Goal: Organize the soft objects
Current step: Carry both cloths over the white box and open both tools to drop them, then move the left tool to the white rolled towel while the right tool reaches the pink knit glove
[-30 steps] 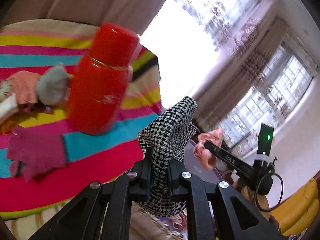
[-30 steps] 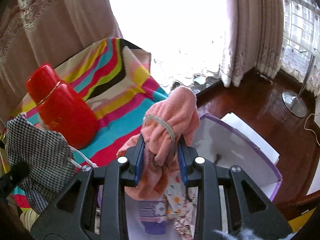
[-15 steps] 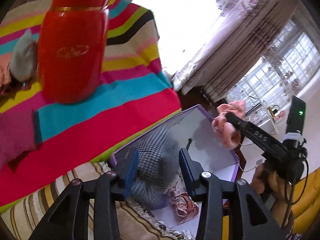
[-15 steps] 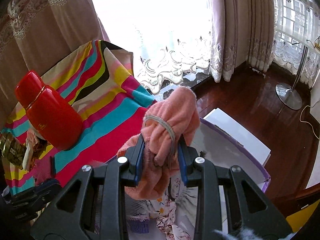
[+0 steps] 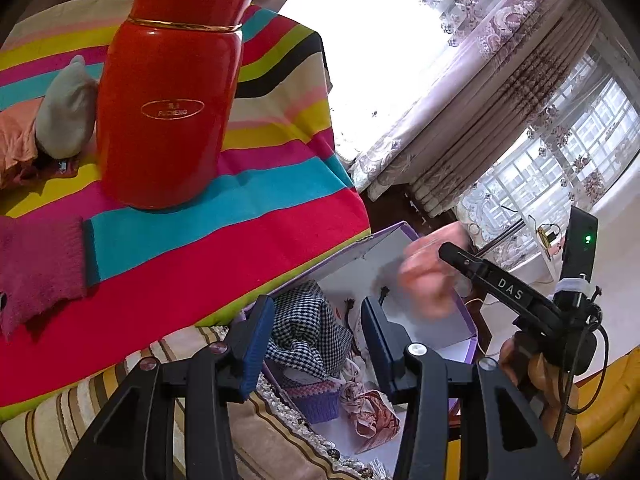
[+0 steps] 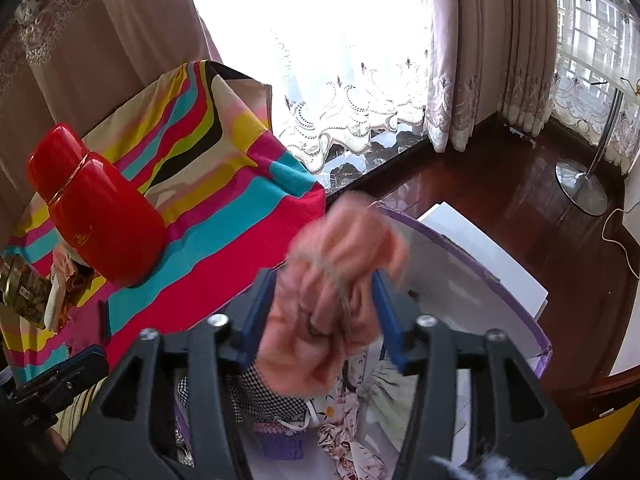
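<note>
At the far left of the left wrist view a magenta knit glove (image 5: 38,264) lay flat on the striped cloth (image 5: 224,236) over the counter, with a grey sock (image 5: 66,114) and a peach cloth (image 5: 16,136) bunched behind it, apparently waiting their turn. A red flask (image 5: 168,96) stood upright beside them, hard rather than soft, so probably not meant for the bin. Further right, just past the counter's edge, the purple-rimmed box (image 5: 464,308) sat lower, handy for dropping things in. The left claw (image 5: 318,344) hung over it, jaws opening and clear of the checkered cloth (image 5: 304,332), which lay inside the box among other fabrics. To the right, the right claw (image 6: 326,314) was also opening above the box; the pink towel (image 6: 340,276), blurred, sat between its jaws, seemingly slipping free. My guess is both hands were letting go into the box.
</note>
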Demonstrator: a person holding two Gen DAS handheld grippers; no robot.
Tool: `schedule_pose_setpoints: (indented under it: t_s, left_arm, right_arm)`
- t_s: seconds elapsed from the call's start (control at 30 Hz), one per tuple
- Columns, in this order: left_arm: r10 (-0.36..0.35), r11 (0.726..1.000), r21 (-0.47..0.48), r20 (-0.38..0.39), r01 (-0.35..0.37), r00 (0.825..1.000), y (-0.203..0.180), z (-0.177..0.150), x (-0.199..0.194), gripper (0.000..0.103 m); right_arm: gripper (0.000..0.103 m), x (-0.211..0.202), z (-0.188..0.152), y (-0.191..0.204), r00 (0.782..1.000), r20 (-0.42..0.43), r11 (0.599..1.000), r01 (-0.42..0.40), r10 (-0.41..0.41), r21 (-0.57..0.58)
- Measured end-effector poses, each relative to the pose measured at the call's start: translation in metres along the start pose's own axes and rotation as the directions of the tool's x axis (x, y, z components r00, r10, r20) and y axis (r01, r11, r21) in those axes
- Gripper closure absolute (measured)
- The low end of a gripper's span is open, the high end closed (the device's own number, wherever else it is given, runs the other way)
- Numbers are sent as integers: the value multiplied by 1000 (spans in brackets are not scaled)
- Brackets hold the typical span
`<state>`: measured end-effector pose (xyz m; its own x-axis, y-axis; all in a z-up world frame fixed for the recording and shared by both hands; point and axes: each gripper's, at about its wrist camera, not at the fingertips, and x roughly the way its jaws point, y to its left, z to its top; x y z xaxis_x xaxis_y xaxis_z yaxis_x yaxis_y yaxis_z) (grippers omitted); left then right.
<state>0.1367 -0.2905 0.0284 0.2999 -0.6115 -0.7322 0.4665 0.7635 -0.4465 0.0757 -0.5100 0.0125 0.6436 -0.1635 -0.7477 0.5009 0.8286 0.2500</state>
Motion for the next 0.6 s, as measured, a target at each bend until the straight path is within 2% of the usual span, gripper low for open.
schedule_pose_setpoints:
  t_s: [0.3,0.6]
  left_arm:
    - [-7,1000,-2,14,7,1000,2,-1,-5,56]
    - [8,1000,-20,59,-7,998,15,-2,-23,56]
  right_arm:
    - [44,-7,0,8,1000,13,1000,-2,2,-20]
    - [44,-20,-4,40,999,30,995,-28,31,-101]
